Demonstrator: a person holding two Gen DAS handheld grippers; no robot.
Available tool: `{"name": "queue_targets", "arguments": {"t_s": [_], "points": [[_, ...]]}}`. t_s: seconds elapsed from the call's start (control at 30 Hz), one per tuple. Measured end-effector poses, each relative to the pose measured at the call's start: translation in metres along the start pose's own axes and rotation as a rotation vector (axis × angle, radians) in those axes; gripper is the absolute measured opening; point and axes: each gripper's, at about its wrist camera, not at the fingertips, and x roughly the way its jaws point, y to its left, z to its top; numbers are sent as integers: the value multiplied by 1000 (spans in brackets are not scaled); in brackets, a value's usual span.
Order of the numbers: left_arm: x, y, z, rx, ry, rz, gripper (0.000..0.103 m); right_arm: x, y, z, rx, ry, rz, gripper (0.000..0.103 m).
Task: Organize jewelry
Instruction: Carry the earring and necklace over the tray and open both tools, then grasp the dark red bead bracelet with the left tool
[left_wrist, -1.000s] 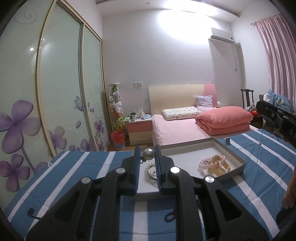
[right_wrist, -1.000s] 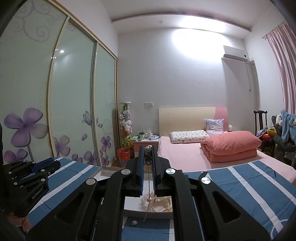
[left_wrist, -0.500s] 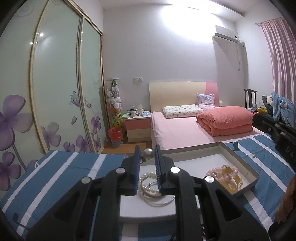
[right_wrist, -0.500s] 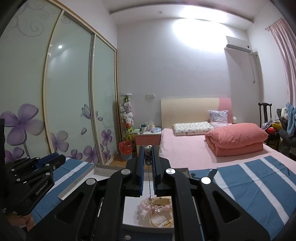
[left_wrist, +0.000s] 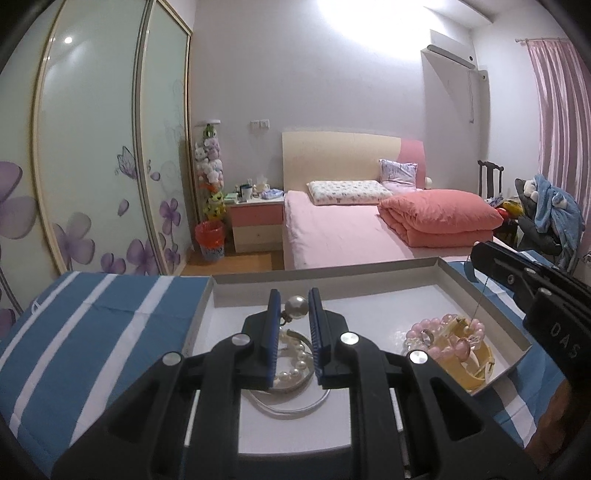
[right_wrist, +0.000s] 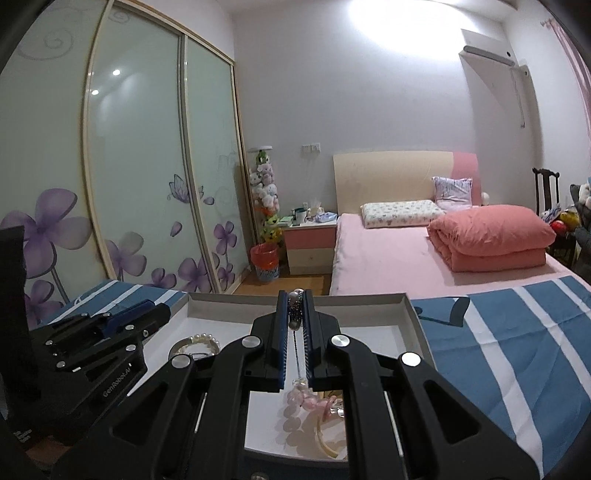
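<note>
A shallow white box tray (left_wrist: 369, 275) sits on the blue striped cloth. My left gripper (left_wrist: 294, 307) is shut on a large pearl ornament (left_wrist: 296, 307) above a pearl bracelet (left_wrist: 293, 363) and a silver bangle (left_wrist: 291, 404) in the tray's left part. My right gripper (right_wrist: 295, 308) is shut on a beaded chain (right_wrist: 294, 314) that hangs down over the pink bead bracelets (right_wrist: 308, 400) in the tray's right part. In the left wrist view the right gripper (left_wrist: 532, 291) shows at the right, with the chain (left_wrist: 480, 299) reaching the pink beads (left_wrist: 448, 334) and a yellow band (left_wrist: 469, 363).
The blue and white striped cloth (left_wrist: 103, 317) covers the work surface. A dark tag (right_wrist: 458, 310) lies on the cloth right of the tray. Behind are a pink bed (left_wrist: 351, 236), a nightstand (left_wrist: 256, 225), a red bin (left_wrist: 209, 240) and sliding wardrobe doors (left_wrist: 92, 147).
Both grippers have moved forward and down over the tray. The hanging chain now reaches the pink bracelets. Each gripper keeps its hold.
</note>
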Motion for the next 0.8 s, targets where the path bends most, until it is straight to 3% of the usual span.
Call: {"name": "queue_targets", "arguments": {"t_s": [0.23, 0.3, 0.37, 0.63, 0.8], "points": [[9, -2, 0, 8, 19, -21, 17, 15, 1, -2, 9, 46, 12, 10], [10, 0, -1, 2, 22, -26, 22, 17, -1, -3, 22, 59, 17, 17], [10, 2, 0, -6, 19, -23, 32, 16, -4, -4, 36, 52, 14, 38], [0, 10, 3, -16, 26, -22, 33, 2, -11, 1, 58, 34, -4, 39], [-23, 18, 0, -10, 68, -81, 36, -19, -12, 3, 63, 45, -15, 39]]}}
